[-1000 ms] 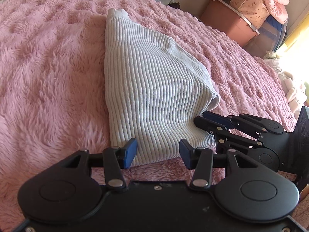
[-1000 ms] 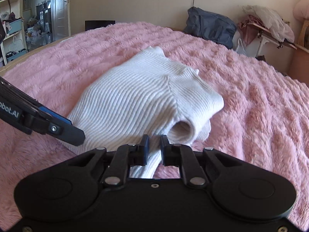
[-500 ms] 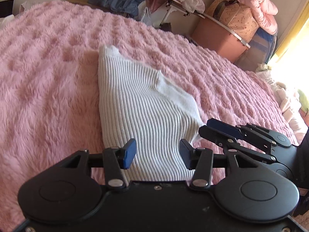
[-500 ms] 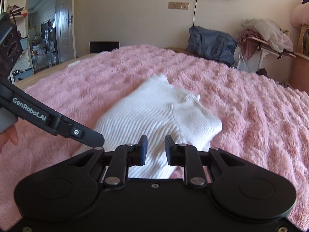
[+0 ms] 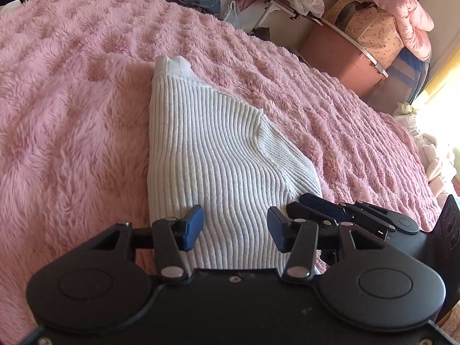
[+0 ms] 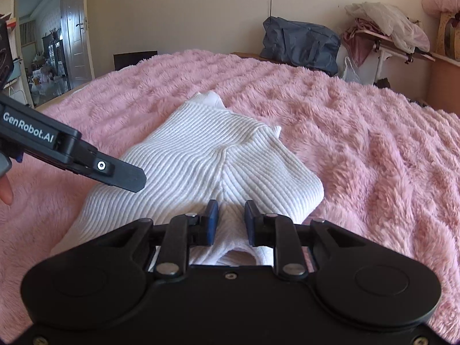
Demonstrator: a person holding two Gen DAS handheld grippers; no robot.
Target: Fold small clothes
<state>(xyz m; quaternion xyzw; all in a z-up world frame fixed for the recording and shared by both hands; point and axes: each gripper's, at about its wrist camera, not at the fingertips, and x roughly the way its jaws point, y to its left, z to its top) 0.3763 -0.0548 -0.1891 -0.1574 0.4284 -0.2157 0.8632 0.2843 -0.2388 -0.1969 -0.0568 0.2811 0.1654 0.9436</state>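
Right wrist, white ribbed sweater (image 6: 201,155), folded

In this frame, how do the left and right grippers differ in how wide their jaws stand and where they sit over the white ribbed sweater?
The left gripper stands wide open; the right gripper shows only a narrow gap. The left gripper hangs over the white ribbed sweater near its left edge; the right gripper is by the sleeve opening at its right corner. Neither grips the sweater.
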